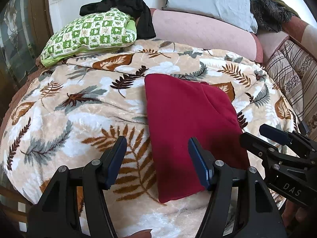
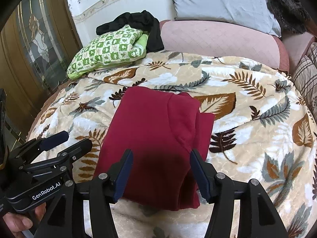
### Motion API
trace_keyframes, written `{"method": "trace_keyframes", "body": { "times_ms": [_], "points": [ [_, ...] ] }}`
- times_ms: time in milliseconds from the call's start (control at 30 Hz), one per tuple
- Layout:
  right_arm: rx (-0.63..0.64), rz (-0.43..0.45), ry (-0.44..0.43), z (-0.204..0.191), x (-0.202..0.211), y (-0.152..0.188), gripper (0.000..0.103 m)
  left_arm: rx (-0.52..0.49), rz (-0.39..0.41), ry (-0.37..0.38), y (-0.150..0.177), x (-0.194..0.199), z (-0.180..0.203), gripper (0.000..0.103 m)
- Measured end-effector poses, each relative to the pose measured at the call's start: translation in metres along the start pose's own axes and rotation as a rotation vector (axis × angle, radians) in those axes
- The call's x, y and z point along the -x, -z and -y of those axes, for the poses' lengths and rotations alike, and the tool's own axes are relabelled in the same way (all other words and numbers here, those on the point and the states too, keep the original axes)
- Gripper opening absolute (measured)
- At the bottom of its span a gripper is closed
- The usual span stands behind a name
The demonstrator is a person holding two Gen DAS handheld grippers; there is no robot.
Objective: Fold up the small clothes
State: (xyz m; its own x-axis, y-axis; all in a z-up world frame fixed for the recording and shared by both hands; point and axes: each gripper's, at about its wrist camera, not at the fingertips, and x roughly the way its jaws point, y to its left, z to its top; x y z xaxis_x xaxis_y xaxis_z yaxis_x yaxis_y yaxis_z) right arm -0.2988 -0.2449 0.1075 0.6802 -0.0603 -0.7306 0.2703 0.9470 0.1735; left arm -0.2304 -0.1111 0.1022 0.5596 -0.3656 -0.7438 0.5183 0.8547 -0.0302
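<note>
- Lying flat on the plush blanket is the red garment, folded to a long shape with straight edges; the cloth looks soft and matte, like fleece, and a second layer shows along its right side.
- The blanket is cream with a fuzzy pile and a print of brown, grey and white leaves and ferns.
- At the far side rests a green and white checked cushion with a crumpled black cloth on it; behind are a pink quilted bolster and a smooth grey pillow.
- The left gripper stands well open and holds nothing; one finger is over the blanket, the other over the left edge of the garment.
- The right gripper stands partly open above the near end of the garment; its dark blue pads do not press on the cloth, and nothing is gripped.
</note>
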Motion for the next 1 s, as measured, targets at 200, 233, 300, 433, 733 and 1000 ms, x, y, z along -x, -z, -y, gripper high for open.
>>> {"method": "trace_keyframes", "body": {
  "times_ms": [200,233,300,433,733,1000],
  "points": [
    [-0.001,-0.002,0.0,-0.001,-0.001,0.0,0.058,-0.001,-0.003,-0.001,0.0,-0.001,0.001,0.065],
    [-0.002,-0.003,0.0,-0.001,-0.001,0.001,0.058,-0.002,-0.003,-0.001,0.001,-0.002,0.002,0.065],
    [-0.002,-0.005,0.001,0.002,-0.002,0.001,0.058,-0.003,-0.003,-0.001,0.0,-0.001,0.002,0.065],
    [-0.001,-0.01,0.001,0.007,-0.005,0.0,0.058,-0.005,-0.005,-0.001,0.002,-0.003,0.003,0.065],
    [-0.01,-0.02,0.0,0.012,-0.009,0.0,0.058,-0.02,-0.015,0.006,0.003,-0.011,0.004,0.065],
    [-0.019,-0.031,0.002,0.016,-0.013,0.002,0.059,-0.03,-0.026,0.007,0.002,-0.015,0.004,0.065]
  ]
}}
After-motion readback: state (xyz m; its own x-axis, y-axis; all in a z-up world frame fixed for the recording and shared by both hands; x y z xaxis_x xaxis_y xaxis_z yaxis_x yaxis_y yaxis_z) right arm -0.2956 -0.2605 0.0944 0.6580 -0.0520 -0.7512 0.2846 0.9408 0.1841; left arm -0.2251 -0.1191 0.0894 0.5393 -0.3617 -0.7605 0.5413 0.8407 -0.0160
